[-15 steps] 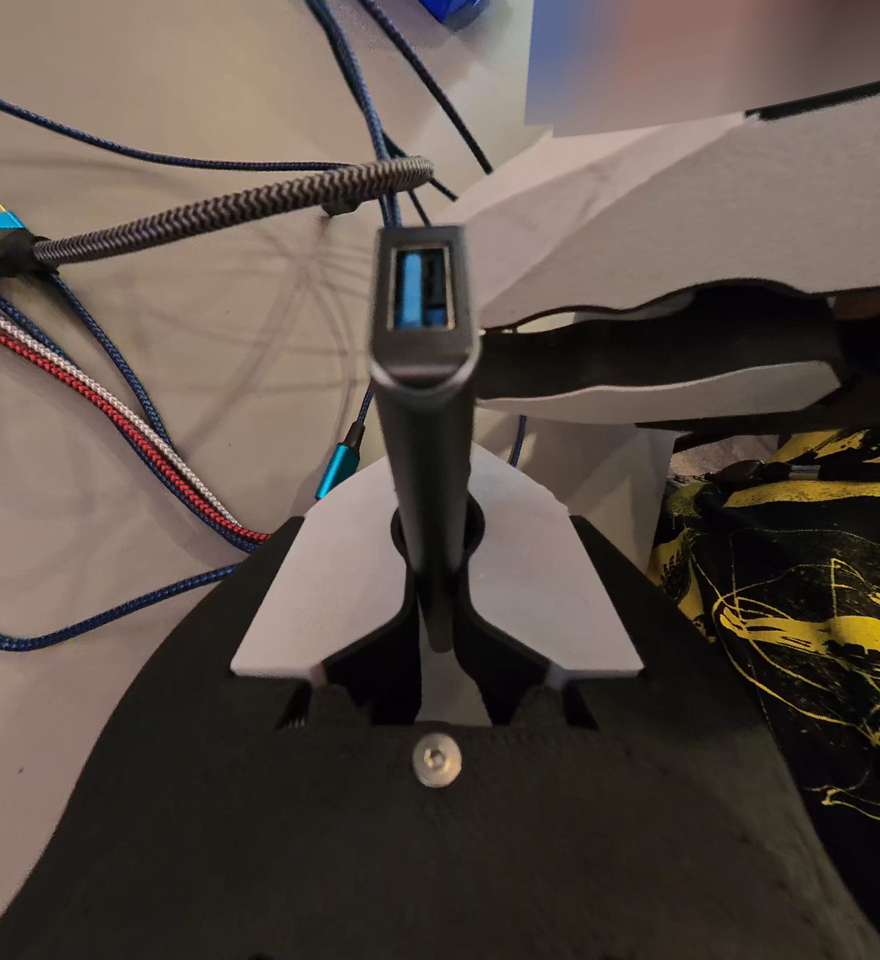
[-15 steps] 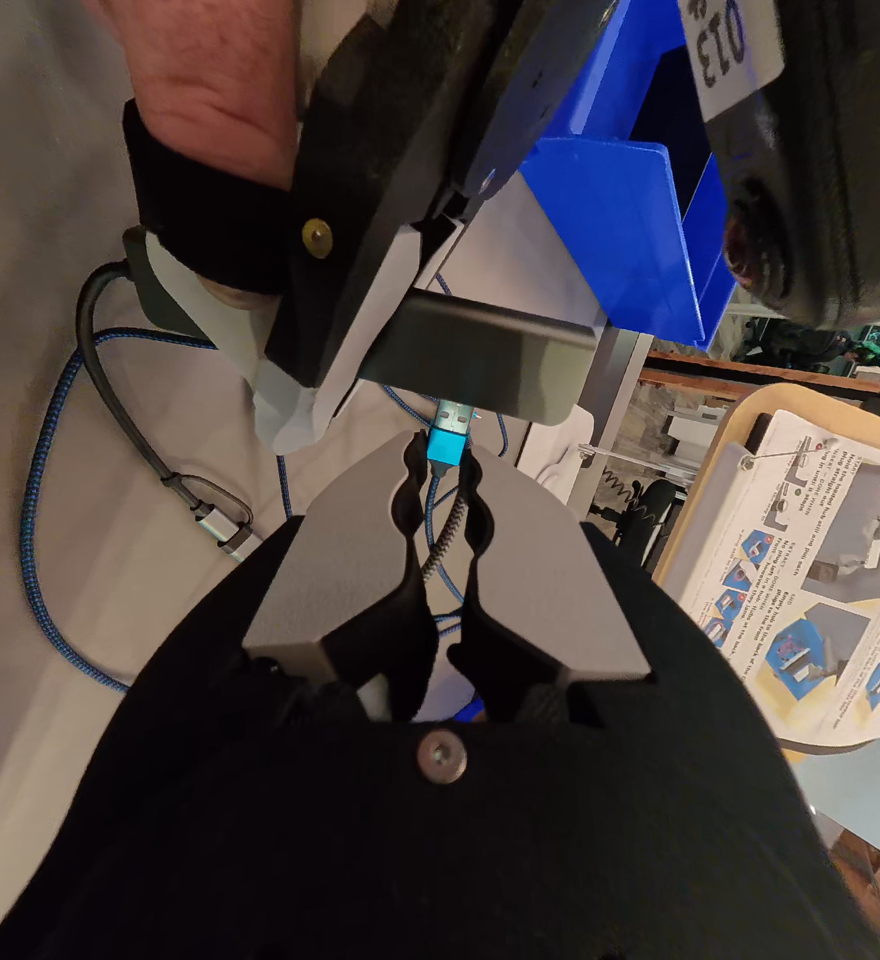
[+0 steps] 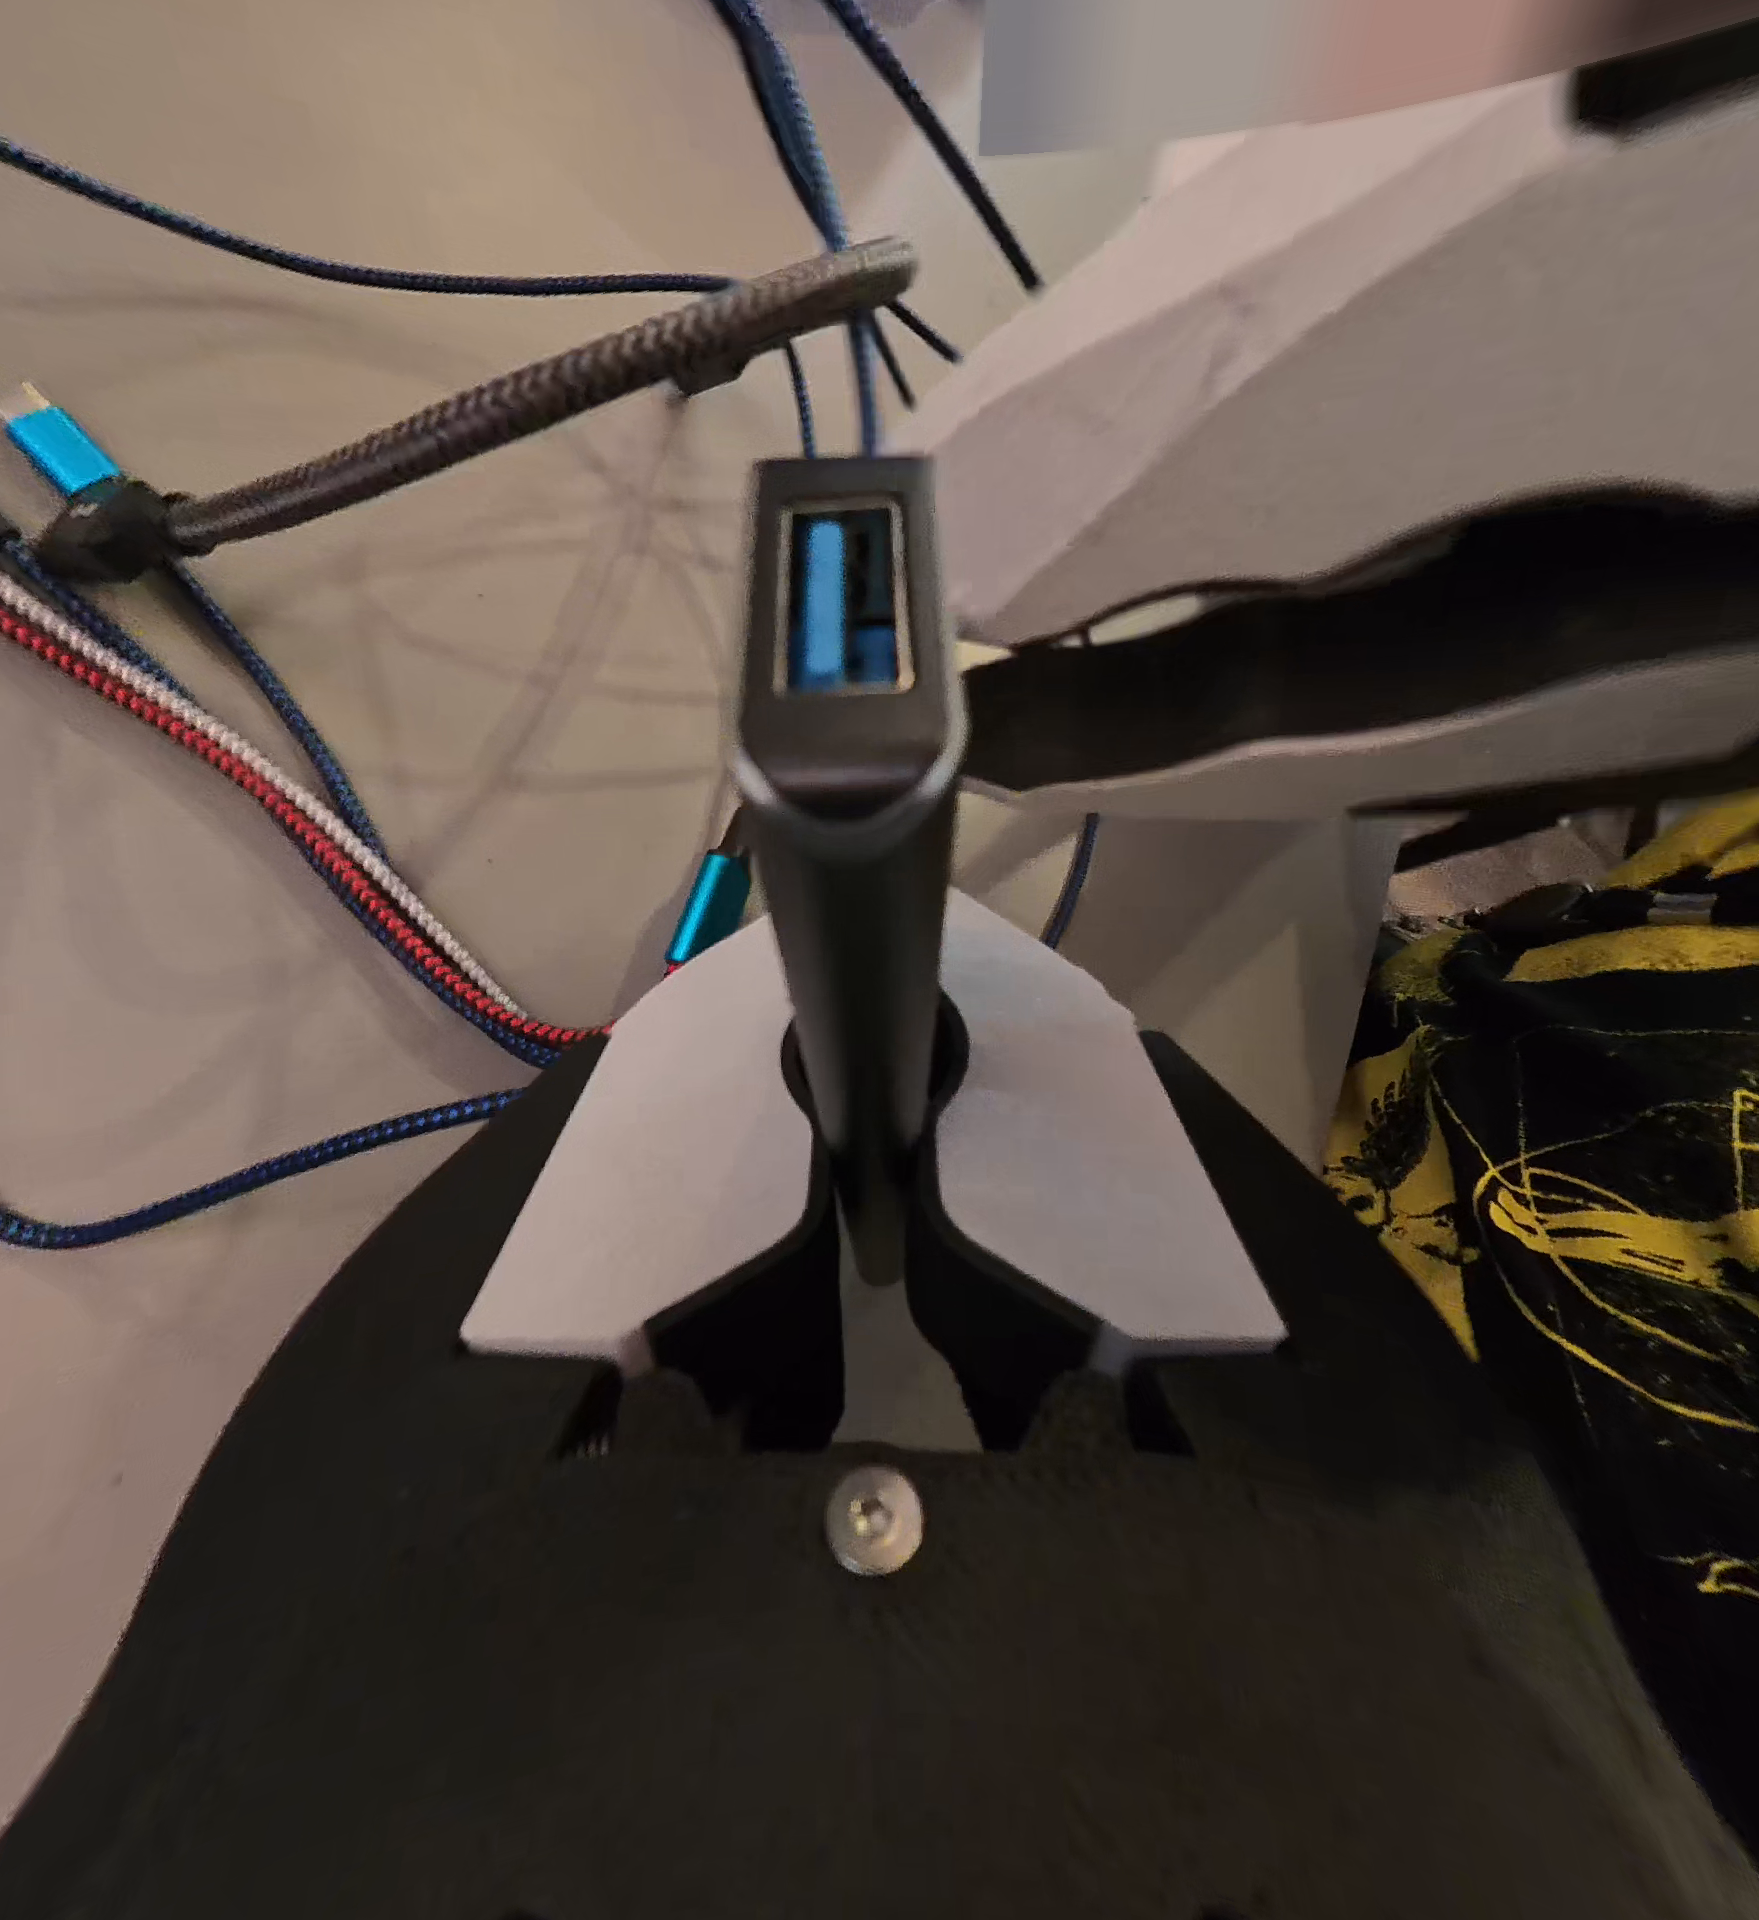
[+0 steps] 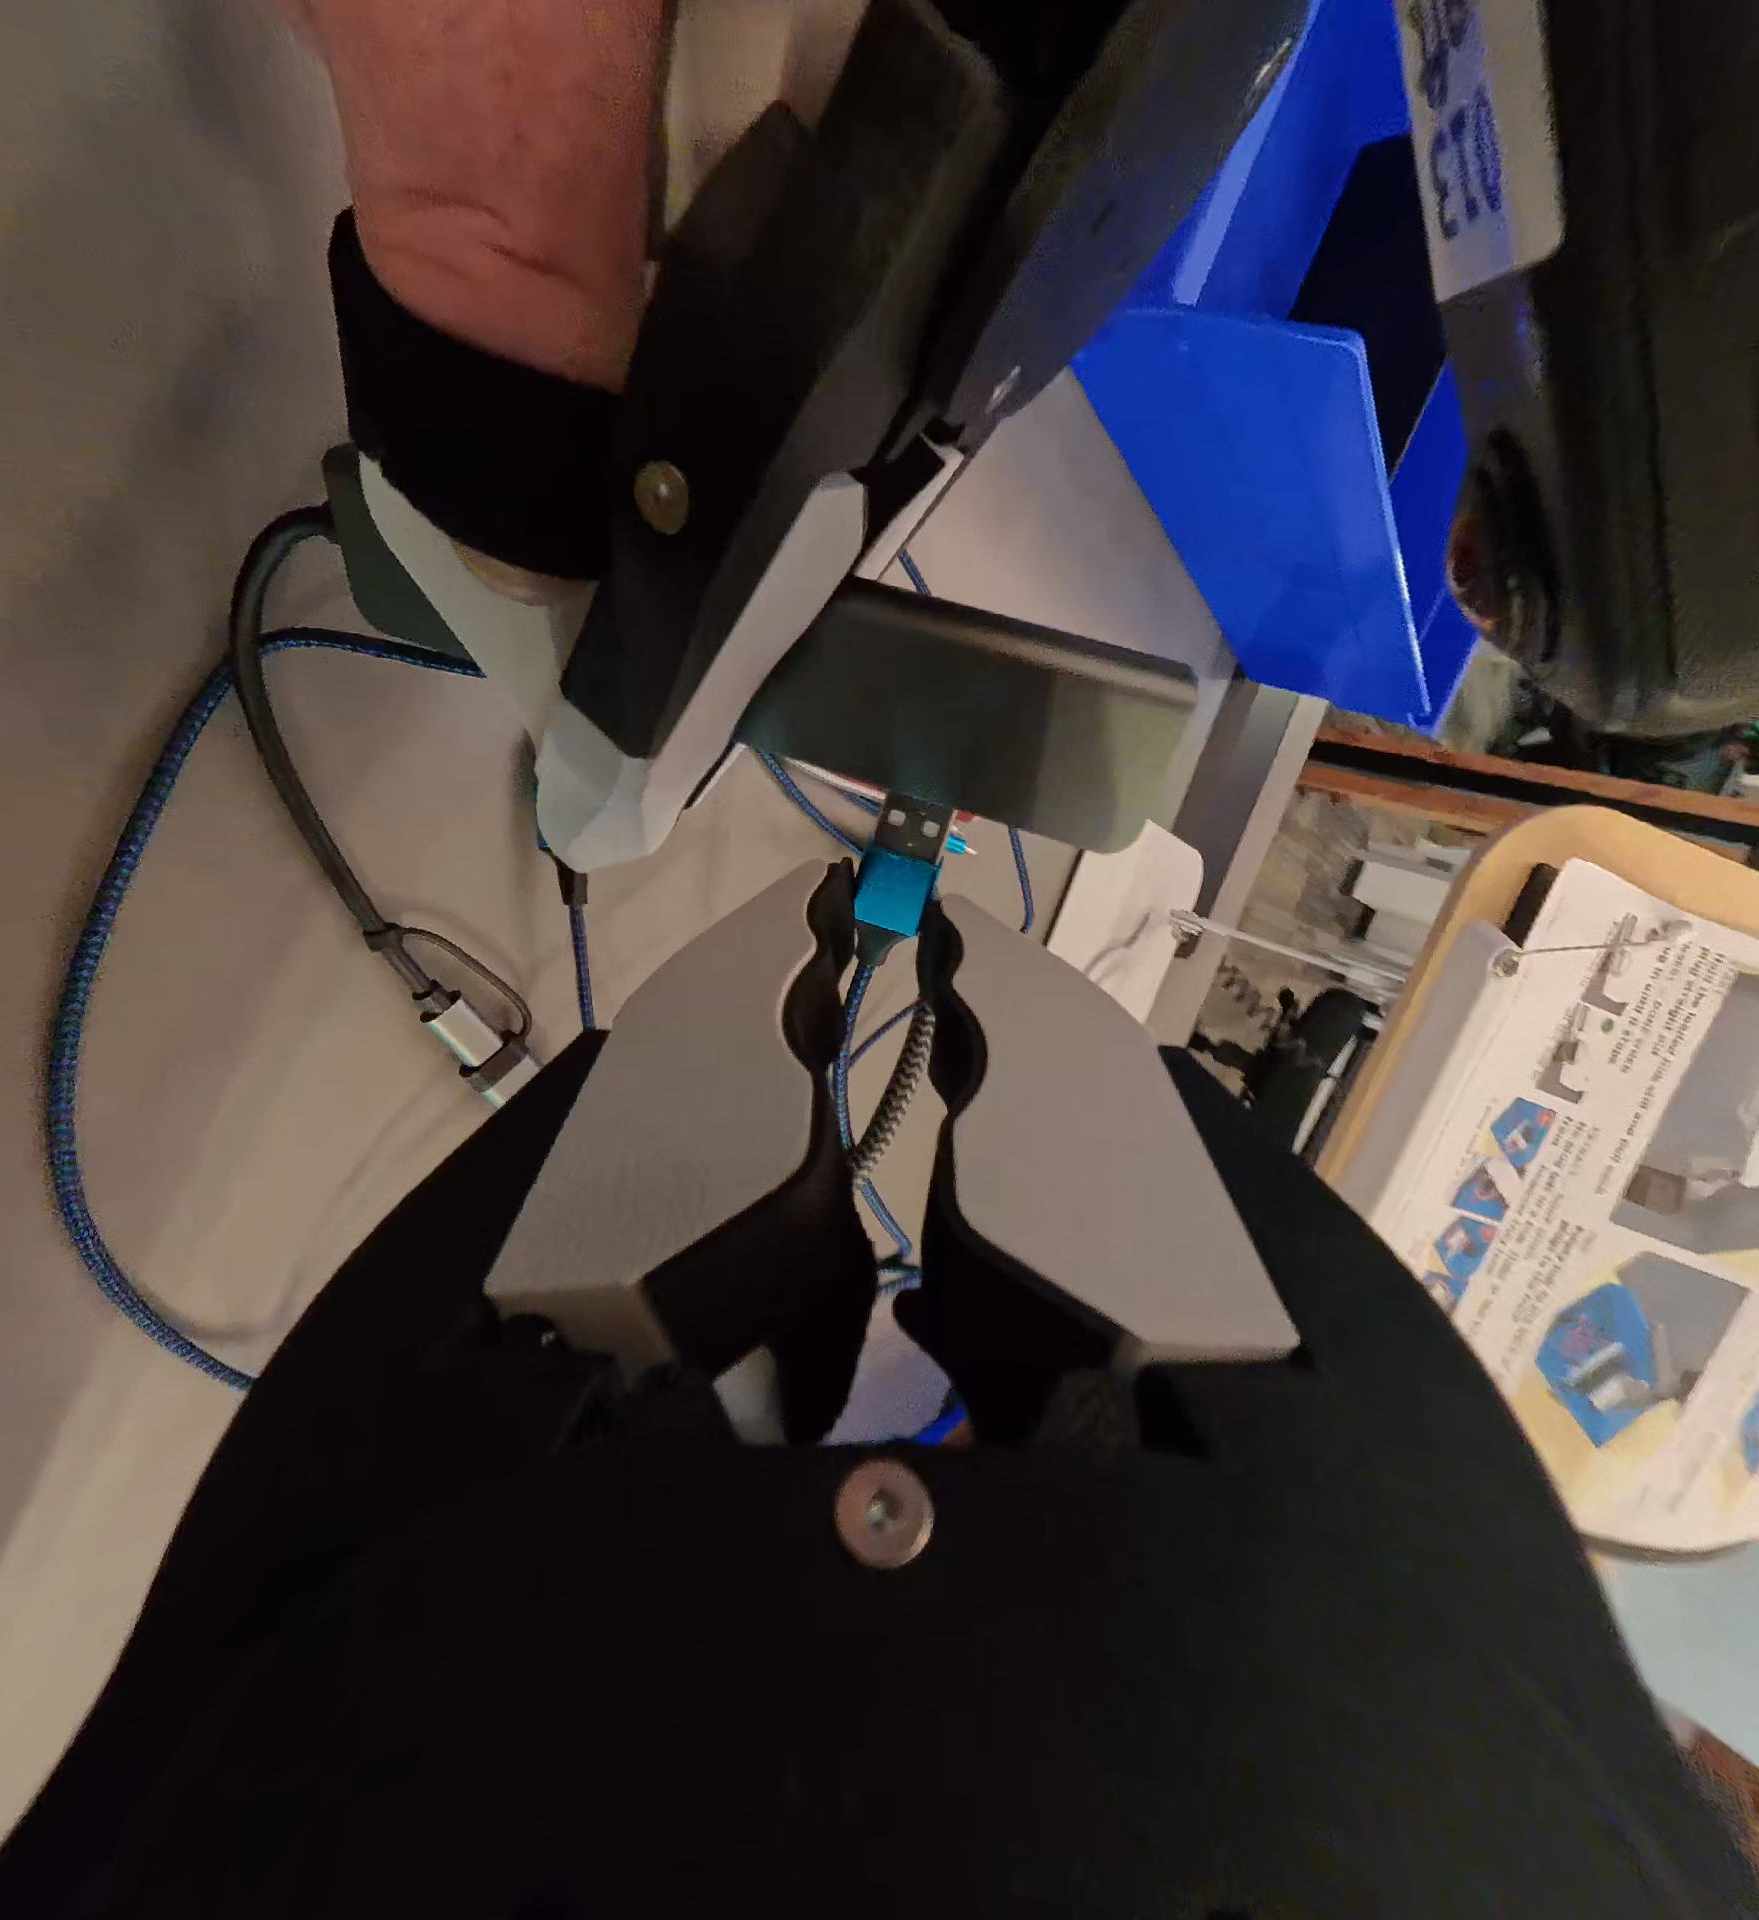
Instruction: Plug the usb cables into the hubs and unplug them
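A pale tabletop (image 3: 231, 1455) fills the background, strewn with braided cables. A blue bin (image 4: 1270, 499) stands at the table's far edge, and a printed instruction sheet (image 4: 1633, 1195) lies on a tray to the right. The left gripper (image 3: 870, 1081) is clamped narrowly on a dark grey USB hub (image 3: 854, 852), both fingers pressed to its sides, so that it stands up off the table with 1 blue end port facing the camera. The right gripper (image 4: 885, 914) pinches a blue USB plug (image 4: 896, 888) between its black pads; the plug's metal tip sits at the hub's (image 4: 979, 707) side edge, mostly exposed. A grey-tipped loose connector (image 4: 470, 1039) rests on the table.
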Action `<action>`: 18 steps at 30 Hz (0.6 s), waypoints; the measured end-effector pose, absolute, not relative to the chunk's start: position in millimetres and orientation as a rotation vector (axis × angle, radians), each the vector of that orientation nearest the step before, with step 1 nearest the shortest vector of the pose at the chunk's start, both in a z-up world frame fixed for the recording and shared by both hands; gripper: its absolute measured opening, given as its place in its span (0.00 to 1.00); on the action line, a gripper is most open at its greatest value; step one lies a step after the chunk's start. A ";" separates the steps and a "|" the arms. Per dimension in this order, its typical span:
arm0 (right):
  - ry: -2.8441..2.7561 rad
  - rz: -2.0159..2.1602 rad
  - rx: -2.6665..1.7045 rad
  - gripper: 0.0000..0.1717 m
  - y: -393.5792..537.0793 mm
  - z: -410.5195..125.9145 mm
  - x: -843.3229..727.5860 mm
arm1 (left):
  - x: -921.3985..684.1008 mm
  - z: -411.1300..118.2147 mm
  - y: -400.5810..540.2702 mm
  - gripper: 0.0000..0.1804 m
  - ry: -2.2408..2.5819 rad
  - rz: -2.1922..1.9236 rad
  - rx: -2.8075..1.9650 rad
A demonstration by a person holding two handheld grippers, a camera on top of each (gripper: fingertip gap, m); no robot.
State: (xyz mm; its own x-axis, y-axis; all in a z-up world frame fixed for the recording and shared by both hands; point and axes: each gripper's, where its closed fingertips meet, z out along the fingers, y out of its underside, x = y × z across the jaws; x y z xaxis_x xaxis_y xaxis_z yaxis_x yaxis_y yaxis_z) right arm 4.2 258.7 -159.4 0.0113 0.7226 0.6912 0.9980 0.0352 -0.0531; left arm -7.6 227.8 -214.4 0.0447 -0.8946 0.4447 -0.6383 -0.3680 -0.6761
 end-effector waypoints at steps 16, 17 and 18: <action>-1.842 0.538 -1.949 0.07 202.2 -169.9 22.6 | -3.1 -176.3 223.6 0.05 1.728 -0.997 -1.495; -1.835 0.588 -1.971 0.07 198.8 -172.5 23.3 | -2.1 -175.1 222.8 0.05 1.736 -0.996 -1.479; -1.833 0.647 -1.988 0.07 194.9 -175.0 23.9 | -1.1 -174.7 220.6 0.05 1.747 -1.006 -1.471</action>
State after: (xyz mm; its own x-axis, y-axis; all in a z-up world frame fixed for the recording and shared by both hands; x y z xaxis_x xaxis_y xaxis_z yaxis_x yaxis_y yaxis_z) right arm 23.9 194.9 -175.0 0.0542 0.9945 -0.0894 0.8301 -0.0946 -0.5496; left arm -1.1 220.6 -174.7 -0.1736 -0.9848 0.0061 -0.4991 0.0827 -0.8626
